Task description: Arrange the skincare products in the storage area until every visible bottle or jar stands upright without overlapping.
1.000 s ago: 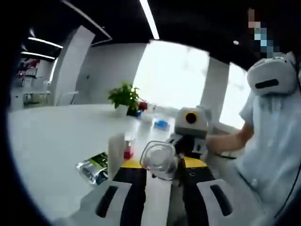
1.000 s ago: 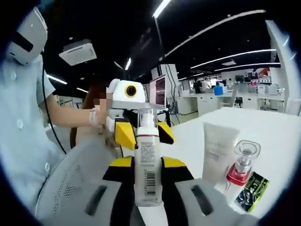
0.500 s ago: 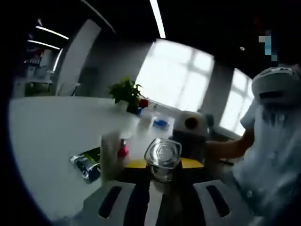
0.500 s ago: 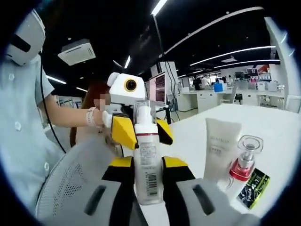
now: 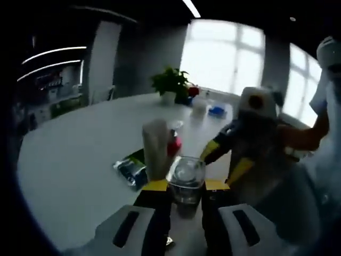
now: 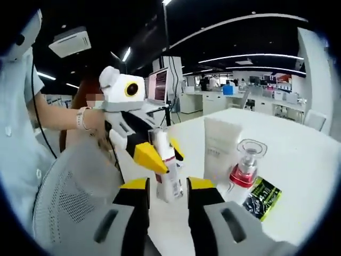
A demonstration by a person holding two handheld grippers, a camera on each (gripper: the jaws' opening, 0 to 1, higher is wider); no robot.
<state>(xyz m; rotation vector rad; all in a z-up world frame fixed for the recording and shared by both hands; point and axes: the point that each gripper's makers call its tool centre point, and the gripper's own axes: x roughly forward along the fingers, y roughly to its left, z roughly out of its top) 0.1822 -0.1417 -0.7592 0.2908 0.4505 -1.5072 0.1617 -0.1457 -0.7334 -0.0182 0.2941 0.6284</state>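
Step in hand: placement of one pump bottle (image 6: 167, 169); the left hand-held gripper (image 6: 152, 157) holds it by the body, seen in the right gripper view just past the right unit's yellow-tipped jaws.
Left hand-held gripper: jaws closed on the pump bottle; in the left gripper view its clear cap (image 5: 186, 177) sits between the jaw tips.
Right hand-held gripper (image 6: 168, 198): jaws set apart and empty; the bottle stands in line with the gap, but no contact with these jaws is apparent.
Pump bottle: over the white bench (image 6: 298, 176), leaning slightly; whether its base touches the surface cannot be told.
White tube (image 6: 220, 154): upright on its cap, just right of the pump bottle.
Red-collared bottle (image 6: 244, 170): upright, close beside the tube; contact between them cannot be told.
Dark sachet (image 6: 260, 196): flat on the bench, at the base of the red-collared bottle.
Next move (judgement): bring the bottle fully upright, lower it onto bare bench left of the tube with a clear gap, then release.
Hidden or unclear: the bottle's base and the left unit's contact points are masked by the yellow jaw covers; the left gripper view is dim and blurred, so the tube (image 5: 156, 149) and sachet (image 5: 130, 166) there show little detail; label text is unreadable.
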